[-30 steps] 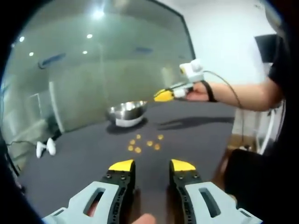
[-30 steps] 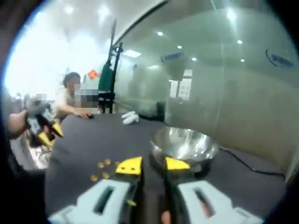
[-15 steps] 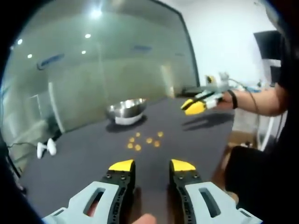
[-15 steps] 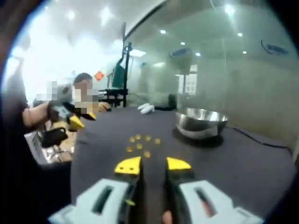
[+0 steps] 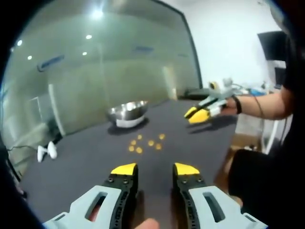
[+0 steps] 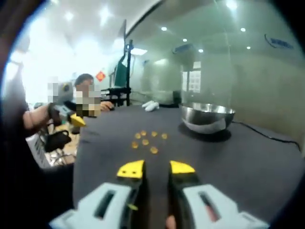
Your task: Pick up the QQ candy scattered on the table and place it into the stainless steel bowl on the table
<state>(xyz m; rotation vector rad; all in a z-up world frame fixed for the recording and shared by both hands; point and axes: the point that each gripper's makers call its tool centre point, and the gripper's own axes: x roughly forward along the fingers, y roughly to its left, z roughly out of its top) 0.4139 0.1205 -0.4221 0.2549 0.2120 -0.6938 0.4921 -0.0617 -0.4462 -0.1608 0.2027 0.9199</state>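
Observation:
Several orange QQ candies (image 5: 144,142) lie in a loose cluster on the dark table (image 5: 86,167), ahead of my left gripper (image 5: 155,169), which is open and holds nothing. The stainless steel bowl (image 5: 127,113) stands beyond them. At the table's right side a hand holds my right gripper (image 5: 196,114) low over the surface. From the right gripper view, the candies (image 6: 147,139) sit just ahead of the right gripper (image 6: 156,168), open and holding nothing, with the bowl (image 6: 207,117) to their right. The left gripper (image 6: 72,119) shows at the left edge.
Two small white objects (image 5: 46,151) lie at the table's far side, near a glass wall (image 5: 95,71). A dark cable (image 6: 267,136) runs behind the bowl. A person (image 6: 86,98) sits at another table by a green stand (image 6: 121,78).
My right gripper has dropped from above the bowl's side to low over the table's right edge. Its view now faces the candies from closer. The left gripper has hardly moved.

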